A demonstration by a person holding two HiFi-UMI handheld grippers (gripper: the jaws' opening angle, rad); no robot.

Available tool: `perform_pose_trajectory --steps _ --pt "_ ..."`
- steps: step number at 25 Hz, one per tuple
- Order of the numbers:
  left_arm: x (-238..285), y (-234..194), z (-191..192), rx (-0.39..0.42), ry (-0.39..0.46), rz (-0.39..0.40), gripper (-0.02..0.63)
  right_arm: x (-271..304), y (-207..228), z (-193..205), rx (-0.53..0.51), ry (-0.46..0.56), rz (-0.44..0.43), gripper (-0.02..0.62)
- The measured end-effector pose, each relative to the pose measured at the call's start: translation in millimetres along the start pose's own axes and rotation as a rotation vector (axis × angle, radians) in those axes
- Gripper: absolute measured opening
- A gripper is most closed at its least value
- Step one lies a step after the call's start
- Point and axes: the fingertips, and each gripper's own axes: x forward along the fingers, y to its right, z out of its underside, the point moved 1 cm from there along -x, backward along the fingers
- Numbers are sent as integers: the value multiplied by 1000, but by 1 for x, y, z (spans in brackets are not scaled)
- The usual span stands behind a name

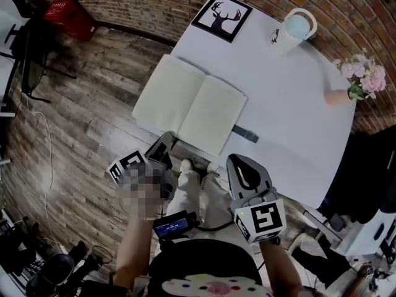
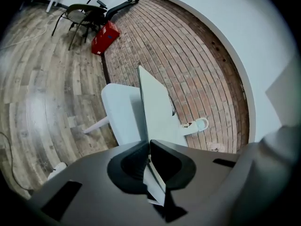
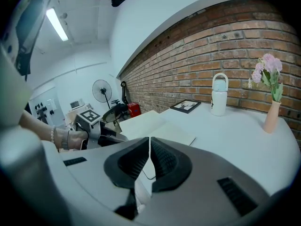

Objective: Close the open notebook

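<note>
Open notebook (image 1: 189,104) lies flat mid-frame by the white table's (image 1: 291,98) left edge, left gripper (image 1: 162,150) at lower left clamped on its near edge, probably to fold it over; right gripper (image 1: 242,163), lower centre, closed on nothing, waiting.

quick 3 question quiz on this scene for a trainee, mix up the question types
1. True or false: the notebook lies open on the table.
2. What is the left gripper shut on? A a pen; B the notebook's edge; C nothing.
3. Fill in: the vase holds pink ____.
Key: 1 true; 2 B; 3 flowers.
</note>
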Motion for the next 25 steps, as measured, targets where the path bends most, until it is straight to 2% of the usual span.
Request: perform_pose_trajectory --steps 7,17,25 --pt "-3 10 -1 150 20 -36 31 -4 1 2 3 0 6 37" --pt "-8 21 4 422 29 -122 28 -13 4 7 -3 2 4 37" --pt "-8 25 14 651 0 -203 26 -18 9 8 5 10 8 37"
